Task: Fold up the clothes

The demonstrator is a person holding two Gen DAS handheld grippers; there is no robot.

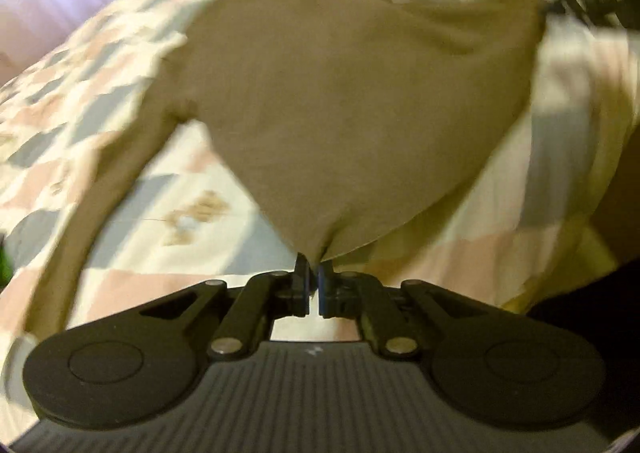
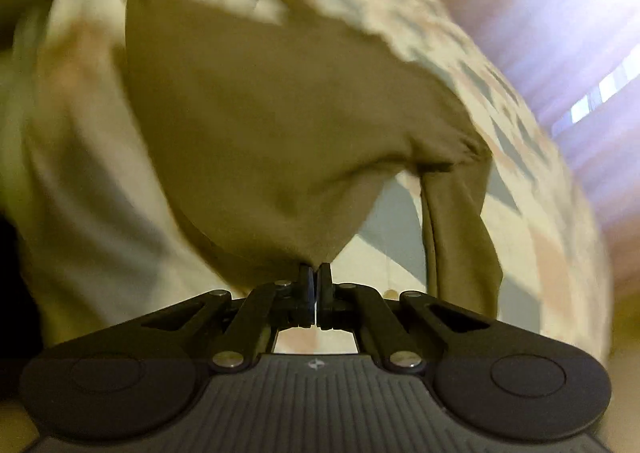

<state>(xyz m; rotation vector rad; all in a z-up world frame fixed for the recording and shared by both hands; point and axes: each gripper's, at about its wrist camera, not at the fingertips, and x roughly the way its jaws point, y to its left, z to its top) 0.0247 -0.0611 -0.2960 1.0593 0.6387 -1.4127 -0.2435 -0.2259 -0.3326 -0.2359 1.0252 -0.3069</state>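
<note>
In the left wrist view my left gripper pinched a corner of the tan garment, which spread away over the checked bedspread; in the right wrist view my right gripper clamped another corner, the cloth stretching far and left

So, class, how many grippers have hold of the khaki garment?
2. The left gripper pinches one bunched point of the khaki garment; the right gripper pinches another, above the checked bedcover.
</note>
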